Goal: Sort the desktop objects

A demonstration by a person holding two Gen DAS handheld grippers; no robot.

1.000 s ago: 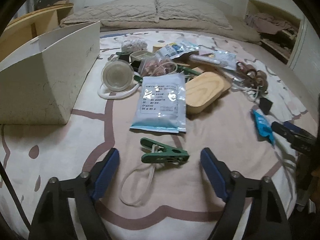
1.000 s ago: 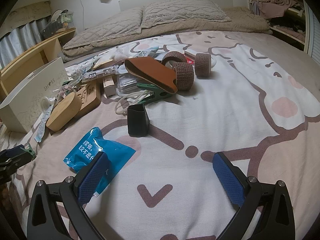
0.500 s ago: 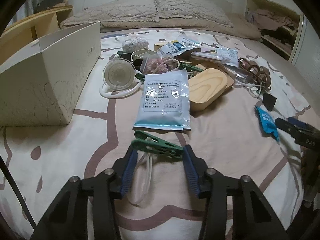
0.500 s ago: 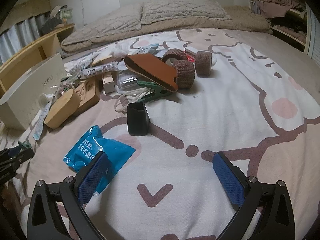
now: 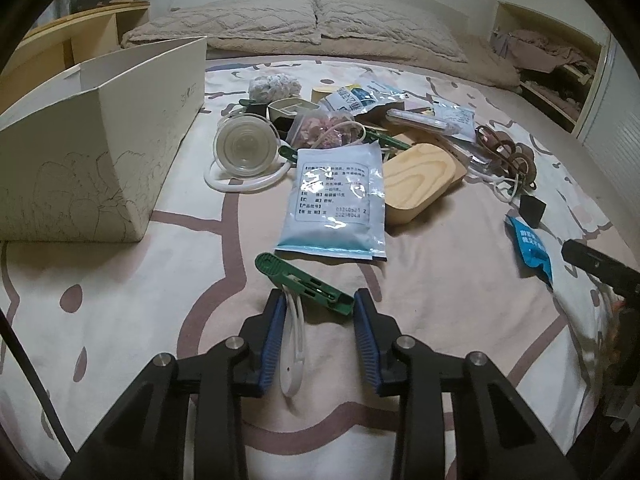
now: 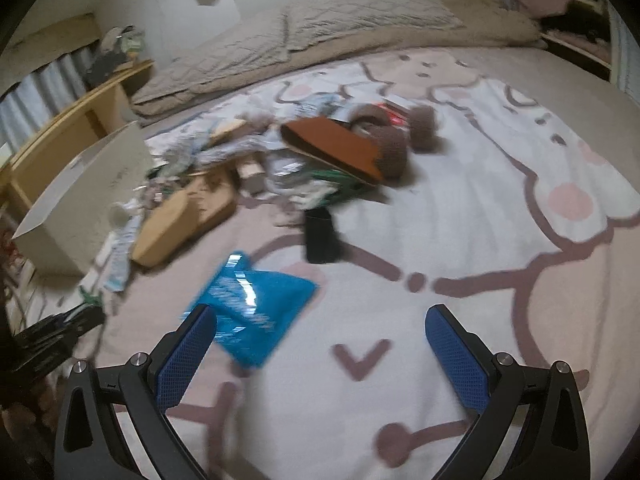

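Green plastic marks the clothespin [image 5: 305,283] caught between the blue pads of the left gripper [image 5: 320,304], whose fingers have closed against its near end; the clip tilts up and away to the left, its round tip raised above the bedspread [image 5: 120,320]; a white loop [image 5: 291,344] hangs from it between the fingers. Just beyond lies a pale blue sachet [image 5: 334,200] with printed text, its right edge overlapping a wooden lidded box [image 5: 418,180]; left of the sachet a clear round lid [image 5: 245,146] sits on a white ring; a white cardboard box [image 5: 100,140] stands open at the far left, well apart from the clip; more packets and a zip bag [image 5: 326,132] crowd behind; a blue packet [image 5: 530,246] and a small black cup [image 5: 532,208] lie to the right, near the dark tip of the other tool.

From the right wrist the picture is blurred by motion; the right gripper [image 6: 320,344] hangs with its blue pads spread wide, nothing between them; its left pad overlaps the edge of the blue packet [image 6: 256,312] in view, contact unclear; the black cup [image 6: 320,236] stands beyond it; a brown flat case [image 6: 332,152] leans on knitted brown rolls [image 6: 394,148]; the wooden box [image 6: 180,220] and cardboard box [image 6: 88,200] sit to the left.
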